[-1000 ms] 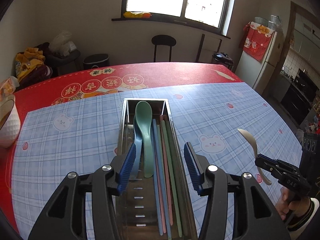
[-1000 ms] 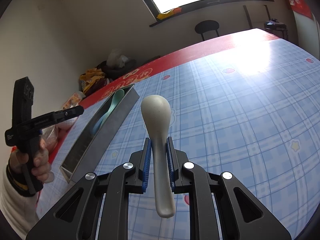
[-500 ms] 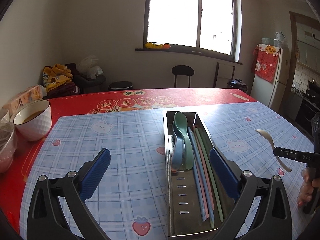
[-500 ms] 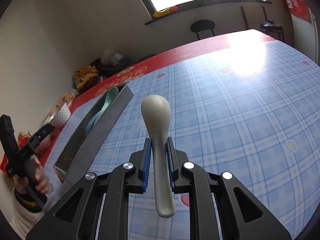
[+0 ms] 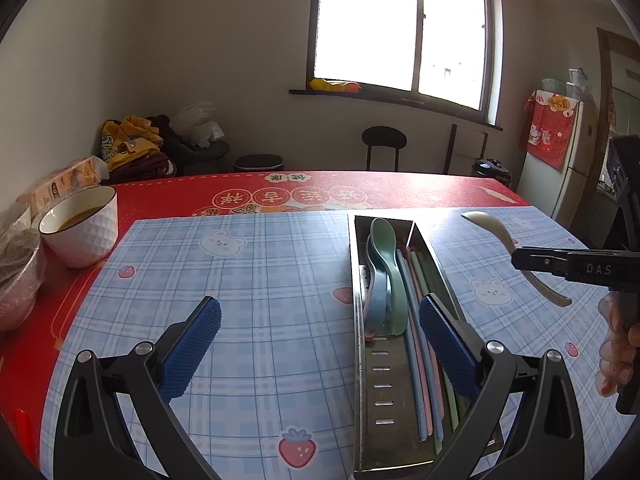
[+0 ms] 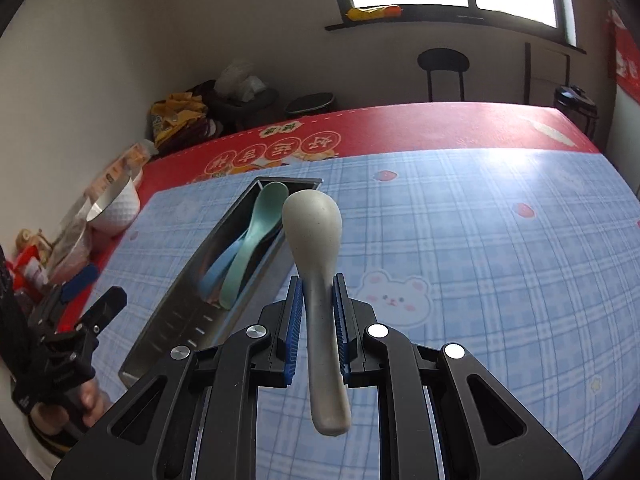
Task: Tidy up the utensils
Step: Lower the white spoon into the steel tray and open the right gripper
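Spoon (image 6: 316, 264) sits clamped between right tool (image 6: 317, 316) pads.

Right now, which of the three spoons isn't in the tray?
The beige spoon, clamped in the right tongs; the green spoon and blue spoon lie in the metal tray.

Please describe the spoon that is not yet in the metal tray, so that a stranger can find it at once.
On the blue checked tablecloth lies a long metal tray holding a green spoon, a blue spoon and chopsticks. Beside the tray, the right hand-held gripper grips another spoon by its handle, above the cloth. It is the only beige, speckled one.
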